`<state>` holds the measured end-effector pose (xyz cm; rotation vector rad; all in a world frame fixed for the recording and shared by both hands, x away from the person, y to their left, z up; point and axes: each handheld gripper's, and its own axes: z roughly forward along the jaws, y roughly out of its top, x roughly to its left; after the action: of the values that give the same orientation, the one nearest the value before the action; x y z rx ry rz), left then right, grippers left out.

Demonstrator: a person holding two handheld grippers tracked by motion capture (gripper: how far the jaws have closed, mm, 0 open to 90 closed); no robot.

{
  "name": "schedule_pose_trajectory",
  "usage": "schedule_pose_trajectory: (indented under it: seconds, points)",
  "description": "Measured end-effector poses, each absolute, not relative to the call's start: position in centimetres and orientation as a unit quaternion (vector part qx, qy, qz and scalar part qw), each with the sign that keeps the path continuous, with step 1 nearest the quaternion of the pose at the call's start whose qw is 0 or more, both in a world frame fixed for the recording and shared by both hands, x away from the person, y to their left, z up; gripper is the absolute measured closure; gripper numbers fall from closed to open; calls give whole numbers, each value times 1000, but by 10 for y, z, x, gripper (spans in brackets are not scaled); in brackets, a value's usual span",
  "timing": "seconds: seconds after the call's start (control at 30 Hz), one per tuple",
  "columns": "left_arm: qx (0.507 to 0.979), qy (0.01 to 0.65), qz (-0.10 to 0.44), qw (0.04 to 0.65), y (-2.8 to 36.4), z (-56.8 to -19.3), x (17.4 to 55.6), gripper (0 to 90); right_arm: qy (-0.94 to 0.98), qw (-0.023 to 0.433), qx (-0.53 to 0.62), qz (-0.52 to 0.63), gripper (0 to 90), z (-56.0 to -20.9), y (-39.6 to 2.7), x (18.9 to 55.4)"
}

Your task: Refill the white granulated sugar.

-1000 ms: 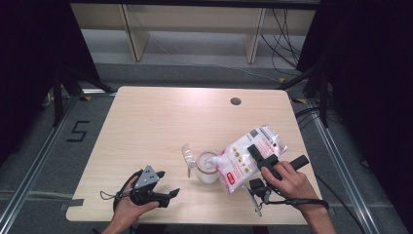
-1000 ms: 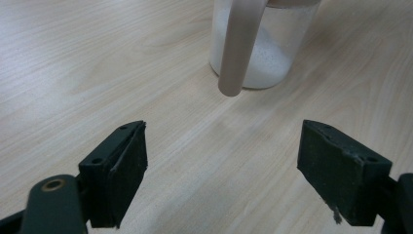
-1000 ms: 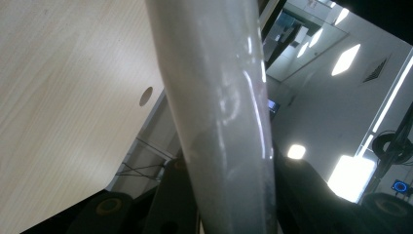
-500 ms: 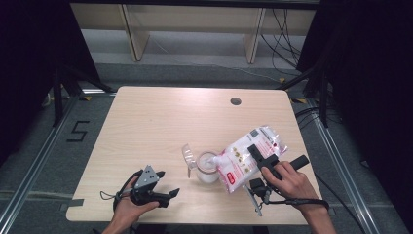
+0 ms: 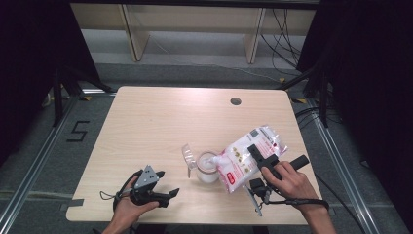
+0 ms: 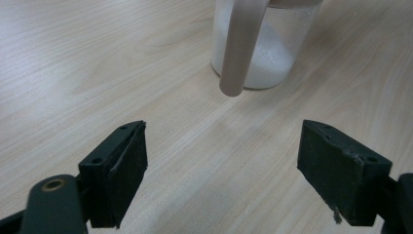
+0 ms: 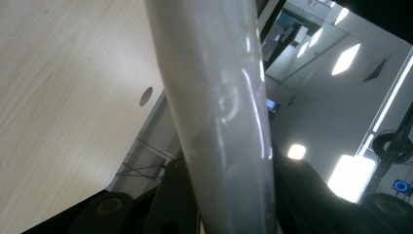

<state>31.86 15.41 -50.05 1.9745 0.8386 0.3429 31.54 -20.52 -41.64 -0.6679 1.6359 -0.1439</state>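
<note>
High view: a clear jar [image 5: 207, 167] partly filled with white powder stands on the pale wooden worktop [image 5: 160, 126], toward its near edge. The right claw [image 5: 256, 155] grips a white pouch [image 5: 248, 156] with red print, tilted so its lower corner meets the jar's mouth. The pouch's writing is too small to read. A clear lid-like piece [image 5: 188, 155] lies just left of the jar. The left claw [image 5: 168, 195] rests on the worktop, left of the jar and nearer the person, holding nothing. On the floor left of the worktop, a black mark reads "5" [image 5: 78, 130]. A round cable hole [image 5: 235, 101] sits beyond the jar, near the far edge.

Left gripper view: the left claw [image 6: 221, 168] stands wide apart above bare wood; the jar [image 6: 263, 48] stands ahead, white powder inside.

Right gripper view: the pouch's glossy film [image 7: 219, 112] runs up between the jaws, pinched there, probably the seam edge; the cable hole [image 7: 145, 96] shows behind.
</note>
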Motion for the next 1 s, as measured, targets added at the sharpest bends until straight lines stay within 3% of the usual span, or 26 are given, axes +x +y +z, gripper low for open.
schedule_pose_trajectory:
  seconds: [1.0]
  points:
    - [806, 339, 142, 464, 154, -501, 319, 180, 718, 631, -287, -53, 789, -417, -207, 317]
